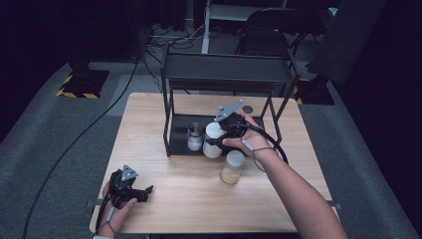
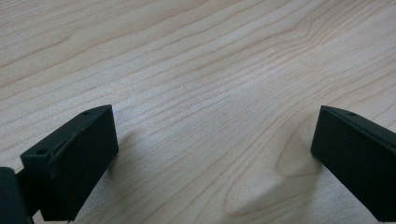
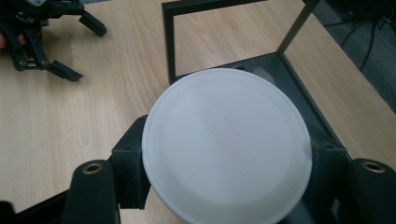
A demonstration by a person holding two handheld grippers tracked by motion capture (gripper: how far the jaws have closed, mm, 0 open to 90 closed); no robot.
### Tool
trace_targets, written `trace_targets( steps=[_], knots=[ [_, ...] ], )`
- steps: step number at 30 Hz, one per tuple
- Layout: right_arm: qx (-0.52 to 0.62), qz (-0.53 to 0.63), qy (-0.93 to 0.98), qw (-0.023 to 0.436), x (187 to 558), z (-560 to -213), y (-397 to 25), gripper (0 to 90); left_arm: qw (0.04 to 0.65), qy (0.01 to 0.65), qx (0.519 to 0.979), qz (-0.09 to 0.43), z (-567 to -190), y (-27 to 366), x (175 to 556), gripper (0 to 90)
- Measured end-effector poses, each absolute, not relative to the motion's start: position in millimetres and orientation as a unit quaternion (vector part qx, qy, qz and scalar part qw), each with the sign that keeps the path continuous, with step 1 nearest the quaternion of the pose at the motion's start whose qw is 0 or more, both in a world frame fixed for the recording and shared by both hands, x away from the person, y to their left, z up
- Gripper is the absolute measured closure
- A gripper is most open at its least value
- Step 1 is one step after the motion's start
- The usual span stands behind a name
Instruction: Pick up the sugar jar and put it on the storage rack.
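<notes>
The right claw (image 1: 215,142) is gripping a white-lidded jar (image 1: 214,139), jaws closing on either side just below its lid (image 3: 226,144); the jar is standing at the front edge of the black metal rack (image 1: 171,107), beside the rack's lower shelf. The left claw (image 1: 144,191) is resting on the tabletop (image 1: 164,199) near the front left corner, jaws spread wide and holding nothing. A small glass jar with a grey lid (image 1: 195,136) is sitting on the lower shelf, just beside the held jar. A third jar (image 1: 232,167), holding pale yellowish contents, is standing on the tabletop in front of the rack, below the right hand (image 1: 246,137).
</notes>
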State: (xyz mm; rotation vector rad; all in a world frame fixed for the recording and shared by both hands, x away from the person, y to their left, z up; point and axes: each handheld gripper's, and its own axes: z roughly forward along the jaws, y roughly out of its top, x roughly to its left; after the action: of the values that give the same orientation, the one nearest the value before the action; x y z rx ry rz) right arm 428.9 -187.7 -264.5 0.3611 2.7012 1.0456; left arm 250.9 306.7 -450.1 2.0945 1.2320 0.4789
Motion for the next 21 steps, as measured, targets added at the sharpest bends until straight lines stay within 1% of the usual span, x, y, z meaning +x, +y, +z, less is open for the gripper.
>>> trace_targets(
  steps=[12, 21],
  knots=[
    [0.150, 0.351, 0.916, 0.122, 448.4, -269.8, -194.0, 33.4, 0.327, 0.470, 0.799, 0.183, -450.3, 306.6, 250.8, 0.6],
    [0.163, 0.351, 0.914, 0.125, 463.3, -280.8, -196.1, 33.4, 0.327, 0.470, 0.799, 0.183, -450.3, 306.6, 250.9, 0.5]
  ],
)
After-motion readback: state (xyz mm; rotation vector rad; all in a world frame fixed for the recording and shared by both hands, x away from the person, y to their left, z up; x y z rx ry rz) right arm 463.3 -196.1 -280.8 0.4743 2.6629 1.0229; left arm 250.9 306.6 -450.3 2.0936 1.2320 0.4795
